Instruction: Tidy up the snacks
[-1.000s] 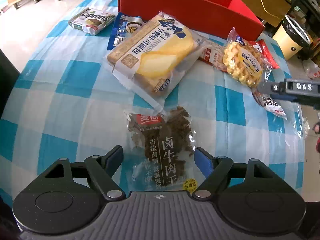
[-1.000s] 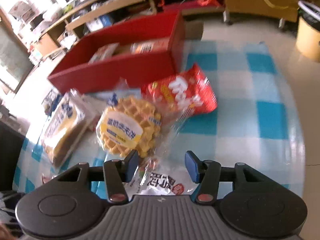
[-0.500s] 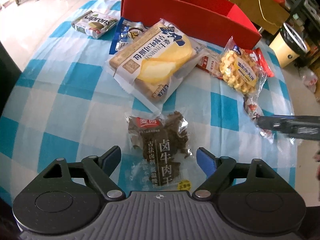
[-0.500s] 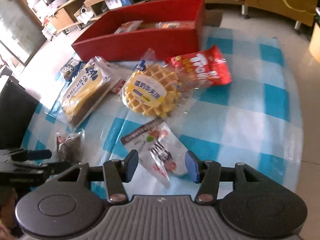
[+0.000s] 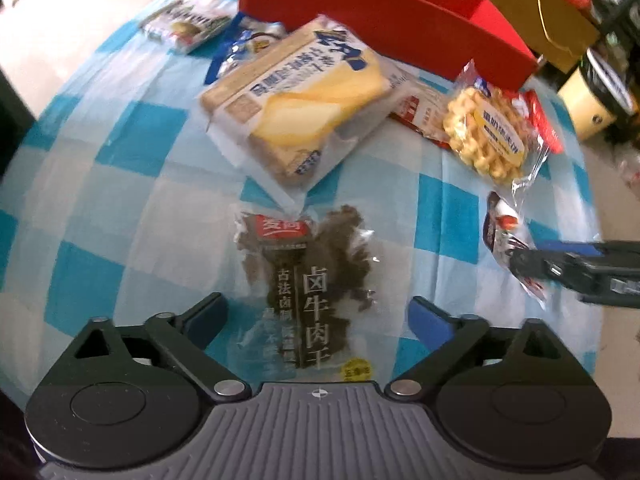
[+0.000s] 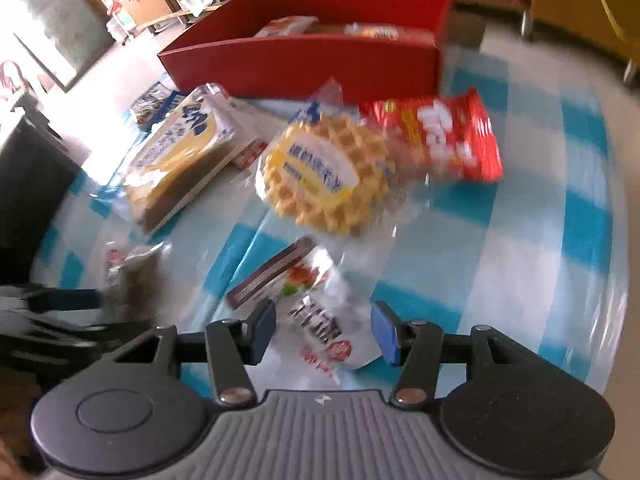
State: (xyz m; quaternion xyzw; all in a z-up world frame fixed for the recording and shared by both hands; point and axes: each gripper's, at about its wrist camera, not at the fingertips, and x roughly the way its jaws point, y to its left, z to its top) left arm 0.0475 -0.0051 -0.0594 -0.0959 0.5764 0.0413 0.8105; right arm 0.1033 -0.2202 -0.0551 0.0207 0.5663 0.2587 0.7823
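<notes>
We look from the left wrist, low and close over the near edge of the checked table (image 5: 132,152), facing the red box (image 5: 360,8) at the far edge. From the right wrist we face the same box (image 6: 304,64) from the right edge. Both views share the waffle packet (image 5: 486,140) (image 6: 326,172).

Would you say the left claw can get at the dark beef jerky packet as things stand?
Probably yes. The left claw is open, and the beef jerky packet lies flat on the checked tablecloth between its fingers, with nothing on top. The bread pack only touches its far end.
</notes>
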